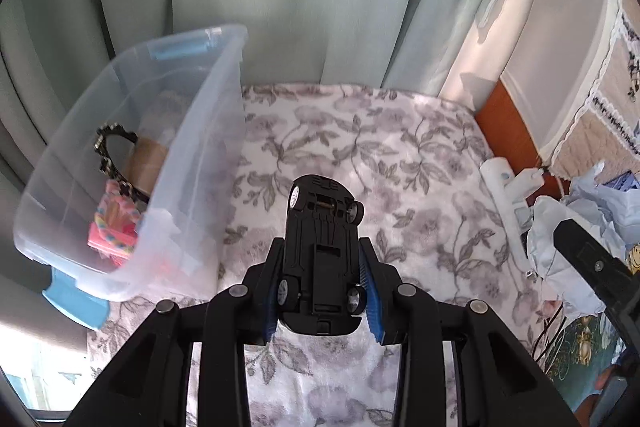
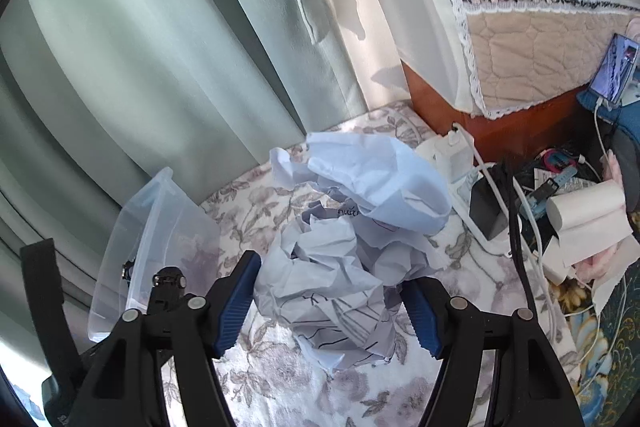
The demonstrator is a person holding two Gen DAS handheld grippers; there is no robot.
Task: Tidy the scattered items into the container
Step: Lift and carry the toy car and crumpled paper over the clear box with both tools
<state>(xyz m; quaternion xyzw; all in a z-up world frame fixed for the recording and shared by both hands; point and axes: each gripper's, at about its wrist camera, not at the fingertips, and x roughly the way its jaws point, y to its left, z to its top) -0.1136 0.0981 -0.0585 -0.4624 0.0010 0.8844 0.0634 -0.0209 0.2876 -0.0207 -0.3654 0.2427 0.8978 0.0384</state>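
A black toy car [image 1: 320,227] hangs belly-up over the floral blanket, with my left gripper [image 1: 322,259] shut on its sides. The clear plastic container [image 1: 200,131] stands just left of it, tilted in view, holding a pink packet [image 1: 114,227], a brown tape roll [image 1: 146,155] and a black spiky ring [image 1: 108,143]. My right gripper [image 2: 332,279] is shut on a big wad of crumpled white paper [image 2: 352,219], blue pads pressing both sides. The container [image 2: 160,227] lies to that gripper's left. The paper wad [image 1: 560,227] also shows at the right of the left wrist view.
Green curtains hang behind the blanket. A wooden cabinet [image 2: 500,131] with a quilted cover stands at back right. Beside it lie a white power strip [image 2: 460,163], cables, a black adapter [image 2: 490,211], a paper roll [image 2: 584,207] and a lit phone [image 2: 616,67].
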